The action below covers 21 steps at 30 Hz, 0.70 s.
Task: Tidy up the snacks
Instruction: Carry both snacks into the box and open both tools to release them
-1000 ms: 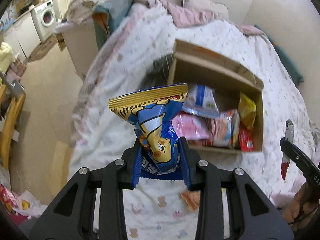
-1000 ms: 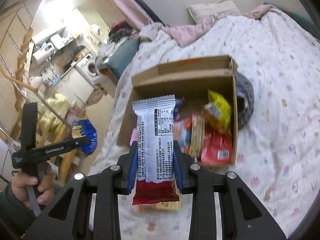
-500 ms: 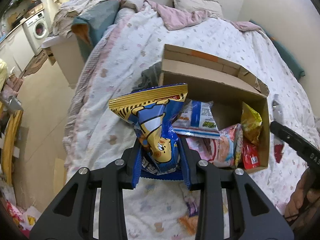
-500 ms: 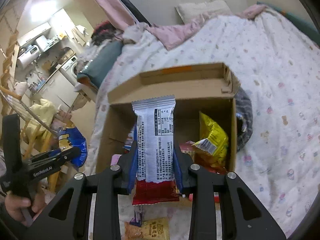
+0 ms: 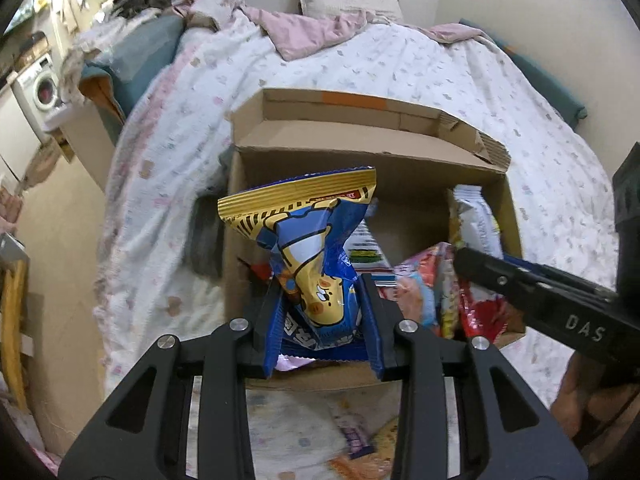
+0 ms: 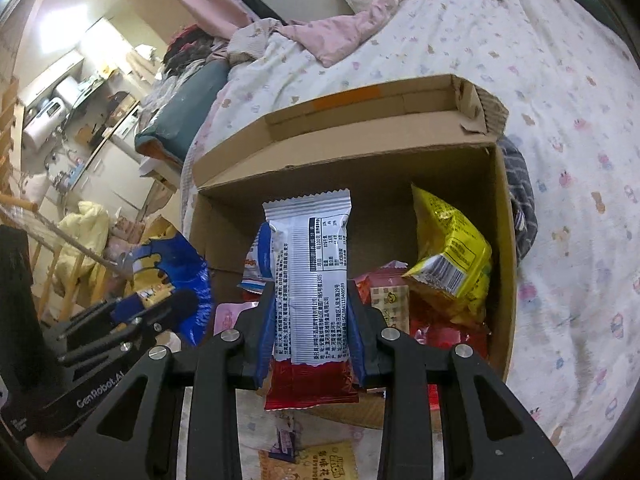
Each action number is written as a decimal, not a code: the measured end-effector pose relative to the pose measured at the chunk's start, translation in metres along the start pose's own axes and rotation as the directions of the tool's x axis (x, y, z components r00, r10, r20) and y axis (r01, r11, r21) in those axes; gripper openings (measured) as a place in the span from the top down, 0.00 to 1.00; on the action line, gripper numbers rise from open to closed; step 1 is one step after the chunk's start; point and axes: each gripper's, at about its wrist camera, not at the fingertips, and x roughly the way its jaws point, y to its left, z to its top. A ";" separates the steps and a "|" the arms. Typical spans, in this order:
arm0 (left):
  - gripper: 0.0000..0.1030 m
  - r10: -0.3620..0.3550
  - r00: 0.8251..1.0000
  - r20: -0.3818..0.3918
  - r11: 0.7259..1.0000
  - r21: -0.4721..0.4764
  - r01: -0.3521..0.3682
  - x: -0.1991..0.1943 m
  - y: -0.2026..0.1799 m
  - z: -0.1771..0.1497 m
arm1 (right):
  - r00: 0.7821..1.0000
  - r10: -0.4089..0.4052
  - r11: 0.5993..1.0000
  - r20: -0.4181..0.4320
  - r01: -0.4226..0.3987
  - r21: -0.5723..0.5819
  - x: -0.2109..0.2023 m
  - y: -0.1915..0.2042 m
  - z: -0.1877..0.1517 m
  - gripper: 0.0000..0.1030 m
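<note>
Left claw [image 5: 320, 316] pinches blue-yellow snack bag [image 5: 308, 240] by its lower end, frame centre, prob. so it drops into cardboard box [image 5: 360, 148]. Right claw [image 6: 310, 320] likewise clamps white-red bar pkt [image 6: 310, 280] over box.

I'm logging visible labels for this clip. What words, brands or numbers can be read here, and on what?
"GenRobot.AI": side of the left gripper.
"DAS": side of the right gripper, the rest cut off.
White and red snack bar: back print too small to read.
Blue and yellow chip bag: lettering blurred.
Yellow packet: print unreadable.
</note>
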 end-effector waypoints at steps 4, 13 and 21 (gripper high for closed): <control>0.70 0.024 1.000 -0.012 0.999 0.037 -0.024 0.007 -0.008 -0.003 | 1.000 -0.007 1.000 -0.001 0.007 0.004 0.003 -0.003 0.001 0.68; 0.69 0.041 0.998 -0.050 0.997 0.067 -0.038 0.018 -0.015 -0.008 | 0.997 -0.073 0.997 -0.026 0.073 -0.035 0.012 0.001 -0.002 0.68; 0.51 0.052 0.998 -0.027 0.995 0.086 -0.049 0.013 -0.017 -0.009 | 0.999 -0.031 0.999 -0.043 0.030 -0.020 0.012 -0.003 -0.004 0.67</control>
